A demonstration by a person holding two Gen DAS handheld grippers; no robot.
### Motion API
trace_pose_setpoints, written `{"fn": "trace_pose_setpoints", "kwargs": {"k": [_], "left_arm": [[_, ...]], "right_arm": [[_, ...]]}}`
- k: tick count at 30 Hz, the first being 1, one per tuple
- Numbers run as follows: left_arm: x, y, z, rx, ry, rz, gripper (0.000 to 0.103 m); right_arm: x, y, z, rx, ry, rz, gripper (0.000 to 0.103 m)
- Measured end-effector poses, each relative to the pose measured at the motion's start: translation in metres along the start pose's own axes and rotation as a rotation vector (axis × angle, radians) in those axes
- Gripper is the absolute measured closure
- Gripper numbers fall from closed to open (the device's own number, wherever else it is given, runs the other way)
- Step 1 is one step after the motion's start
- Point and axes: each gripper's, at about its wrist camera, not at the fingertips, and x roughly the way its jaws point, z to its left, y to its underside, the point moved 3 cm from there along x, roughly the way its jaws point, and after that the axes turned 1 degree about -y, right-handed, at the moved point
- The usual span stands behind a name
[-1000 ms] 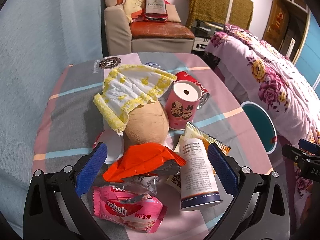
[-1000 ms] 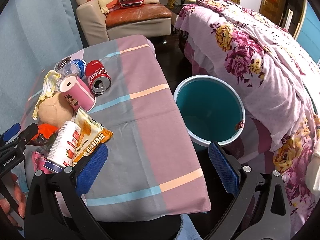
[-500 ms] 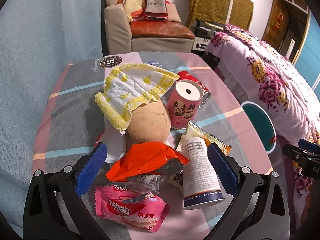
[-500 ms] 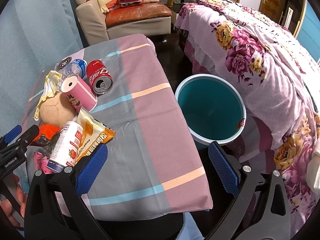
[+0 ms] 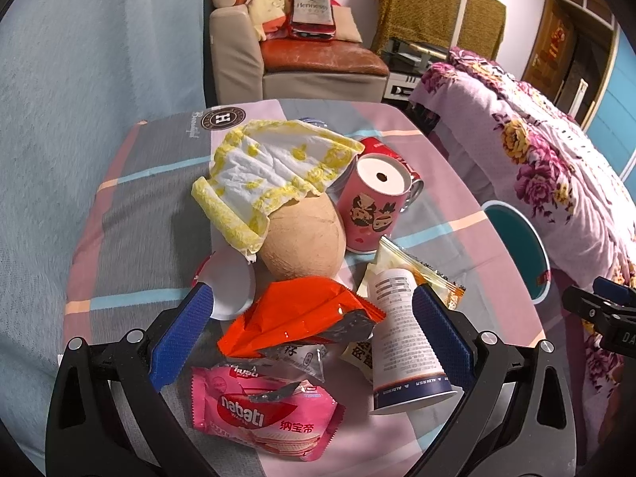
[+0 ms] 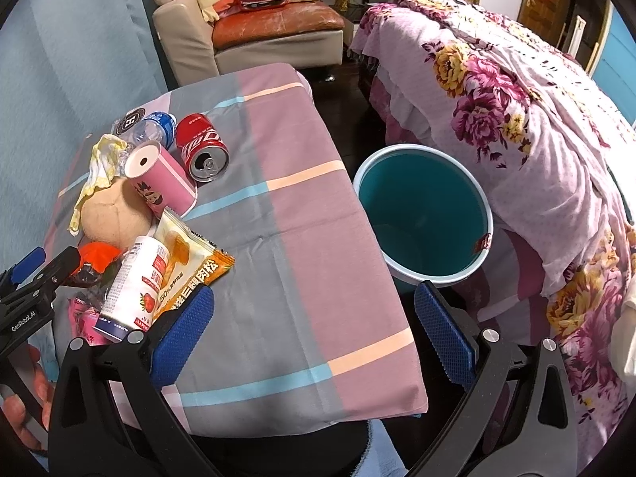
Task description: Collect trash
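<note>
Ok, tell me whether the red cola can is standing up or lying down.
Lying down. The red cola can rests on its side on the tablecloth, its opened top facing the camera, beside the pink tube.

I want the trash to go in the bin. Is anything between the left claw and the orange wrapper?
No. The left claw is open, and the orange wrapper lies between its fingers with nothing in front. A white cup lies beside it on the right, and a pink packet sits nearer.
</note>
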Motion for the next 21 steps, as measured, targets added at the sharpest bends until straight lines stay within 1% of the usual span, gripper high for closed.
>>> {"fn": "trace_pose_setpoints", "kwargs": {"k": [18,21], "left_arm": [[0.002,0.006,0.013,-0.017,0.007,0.0,0.003],[0.002,0.008,0.021,-0.026,0.011,0.01,0.003]], "right_arm": [[0.004,0.002,0.014,-0.01,-0.01,0.023,0.006],[0.005,0.002,0.019,-0.016,-0.028,0.041,0.006]]}}
